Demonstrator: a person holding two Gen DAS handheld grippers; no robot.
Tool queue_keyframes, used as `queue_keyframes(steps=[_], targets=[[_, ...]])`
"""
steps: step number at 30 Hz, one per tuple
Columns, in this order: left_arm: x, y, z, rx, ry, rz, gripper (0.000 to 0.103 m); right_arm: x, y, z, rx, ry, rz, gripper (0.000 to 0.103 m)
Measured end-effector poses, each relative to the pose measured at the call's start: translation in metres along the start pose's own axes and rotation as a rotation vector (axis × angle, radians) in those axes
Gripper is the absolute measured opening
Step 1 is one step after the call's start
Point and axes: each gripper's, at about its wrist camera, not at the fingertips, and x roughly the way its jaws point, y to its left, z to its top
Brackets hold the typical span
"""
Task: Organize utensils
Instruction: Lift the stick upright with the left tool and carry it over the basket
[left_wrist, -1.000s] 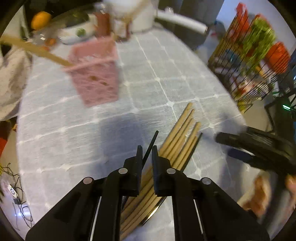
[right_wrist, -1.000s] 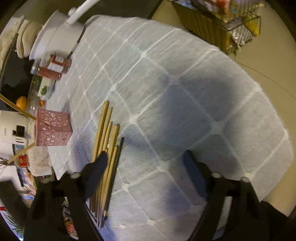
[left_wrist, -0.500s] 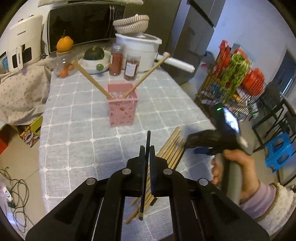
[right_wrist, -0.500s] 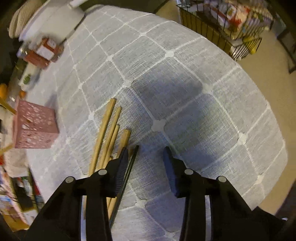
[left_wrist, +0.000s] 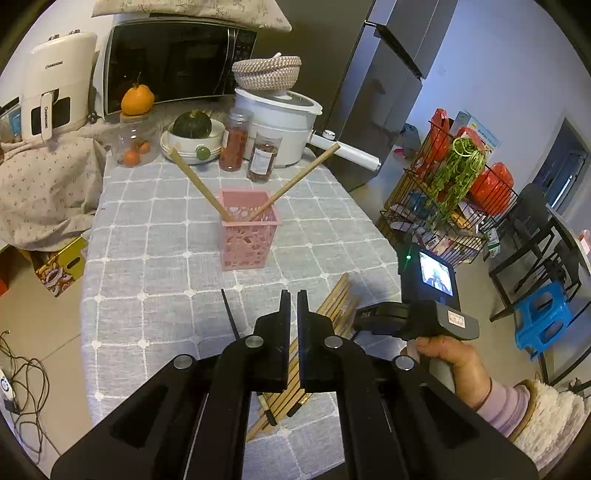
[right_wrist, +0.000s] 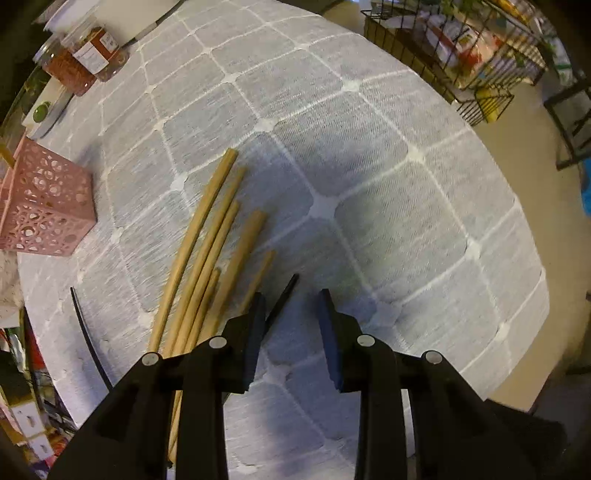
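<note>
A pink perforated holder (left_wrist: 249, 236) (right_wrist: 44, 206) stands mid-table with two wooden chopsticks (left_wrist: 295, 181) leaning out of it. Several more wooden chopsticks (right_wrist: 207, 251) (left_wrist: 338, 299) lie bunched on the checked cloth. My left gripper (left_wrist: 293, 295) is raised over their near ends, shut, with nothing showing in its slit. A thin black chopstick (left_wrist: 229, 314) (right_wrist: 88, 343) slants just left of its fingers, lower part hidden. My right gripper (right_wrist: 291, 295) points down at the bunch's right side, jaws closing. A second black chopstick (right_wrist: 284, 295) lies between them beside the left finger, unpinched.
Spice jars (left_wrist: 264, 158), a white cooker (left_wrist: 277, 122) and a bowl with a squash (left_wrist: 192, 125) crowd the far end. The table's right edge (right_wrist: 517, 258) drops off near a wire rack (left_wrist: 443, 206). A hand (left_wrist: 443, 354) holds the right gripper.
The left gripper rose and tipped up. The black chopstick seen in its slit half a second ago now slants left of the fingers. The right jaws narrowed and shifted over the bunch's right side.
</note>
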Motion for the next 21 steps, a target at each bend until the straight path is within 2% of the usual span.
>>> queue_keyframes(steps=[1,4,6,8,10,17,21], targets=[[0.003,0.004,0.000,-0.010,0.024,-0.008,0.003,0.001,0.000,-0.002,0.004,0.010,0.013,0.013],[0.025,0.036,-0.001,-0.147,0.117,-0.024,0.004,0.000,-0.005,-0.006,0.033,0.023,0.083,0.008],[0.058,0.062,-0.008,-0.240,0.231,-0.024,0.010,0.002,-0.012,-0.006,0.064,0.043,0.148,0.005],[0.087,0.079,-0.014,-0.304,0.312,0.023,0.018,0.002,-0.018,-0.005,0.068,0.052,0.174,0.004],[0.112,0.087,-0.016,-0.312,0.359,0.072,0.018,-0.002,-0.022,-0.006,0.055,0.034,0.196,0.004],[0.164,0.078,-0.002,-0.296,0.391,0.165,0.024,-0.008,-0.039,0.005,0.028,-0.003,0.224,0.004],[0.186,0.071,-0.005,-0.270,0.414,0.234,0.028,-0.010,-0.047,0.016,0.006,-0.030,0.231,0.004]])
